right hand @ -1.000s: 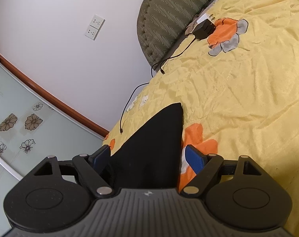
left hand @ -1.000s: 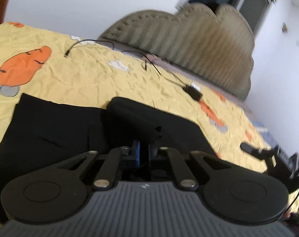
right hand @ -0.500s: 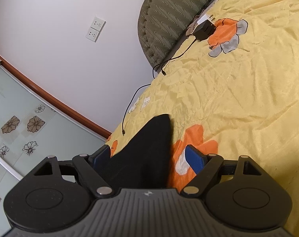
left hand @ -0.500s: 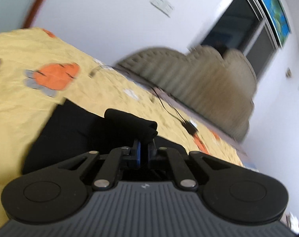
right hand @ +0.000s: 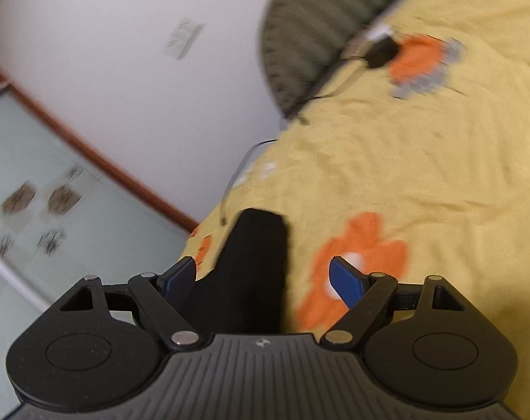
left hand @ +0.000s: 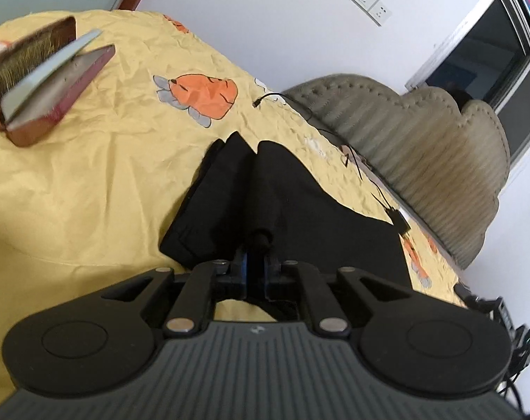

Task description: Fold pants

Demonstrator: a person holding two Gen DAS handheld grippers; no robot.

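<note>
Since a second ago the black fabric pants [left hand: 300,210] have been carried across the bed: the raised fold that stood in a hump ahead of the left tongs [left hand: 255,273] now lies drawn out into two long ridges running away from them, and a brown open box [left hand: 41,77] has come into sight far off to their left. The left tongs' jaws have just been opening a little, though a bunched roll of the black cloth is still pinched between the blue pads, so the grasp reads as loosening rather than let go. The pants lie on the yellow flowered bedspread [left hand: 90,175], directly ahead of and beneath the left tongs.

In the right wrist view, the right tongs [right hand: 265,280] stand spread wide, a black end of the pants [right hand: 254,266] lying between the pads, close to the left one and apart from the right one; nothing is clenched there.

To finish this fold well, I judge the left tongs should set the carried edge down flat before fully releasing, with the upper layer square over the lower one, so the two ridges do not stay as creases. The right tongs could pin or smooth the near end meanwhile.

Beyond the pants, a black charger and cable [left hand: 398,218] lie by the padded grey-green headboard [left hand: 422,147].
</note>
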